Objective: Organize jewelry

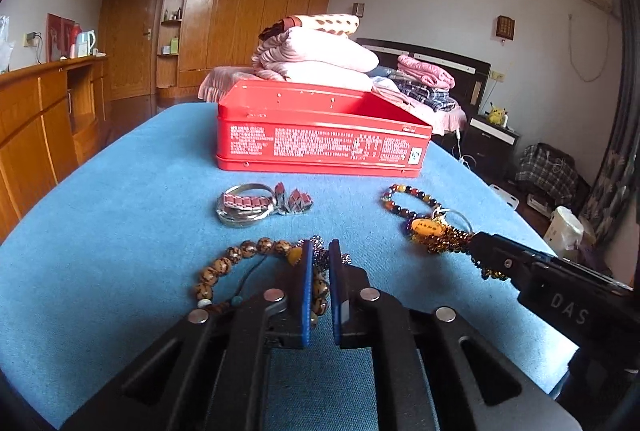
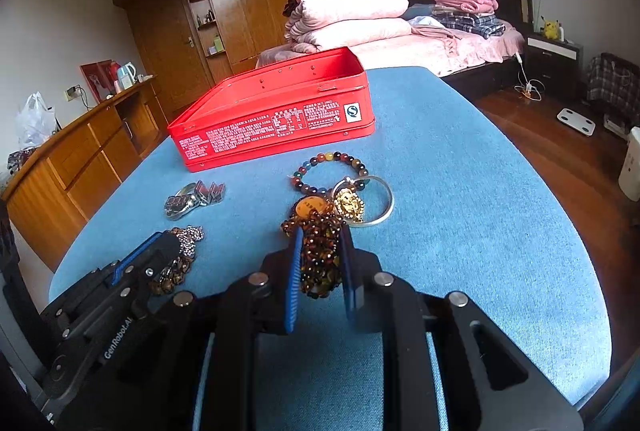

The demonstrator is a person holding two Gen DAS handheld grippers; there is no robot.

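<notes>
An open red tin box point(image 1: 320, 145) stands at the far side of the blue cloth; it also shows in the right wrist view point(image 2: 280, 123). My left gripper point(image 1: 320, 255) is nearly closed over a brown wooden bead bracelet point(image 1: 236, 255) and a silver bead chain point(image 1: 318, 243). My right gripper point(image 2: 320, 235) is shut on a dark amber bead strand point(image 2: 320, 259) with an orange pendant point(image 2: 310, 207). A multicolour bead bracelet point(image 2: 328, 171), a gold charm point(image 2: 349, 205) in a silver bangle point(image 2: 386, 203), and a watch point(image 1: 248, 209) lie nearby.
The blue cloth table point(image 2: 460, 191) drops off at right to a wooden floor. Behind stand a bed with folded quilts point(image 1: 316, 59), a wooden wardrobe point(image 1: 216, 11) and a low cabinet point(image 1: 40, 119) on the left.
</notes>
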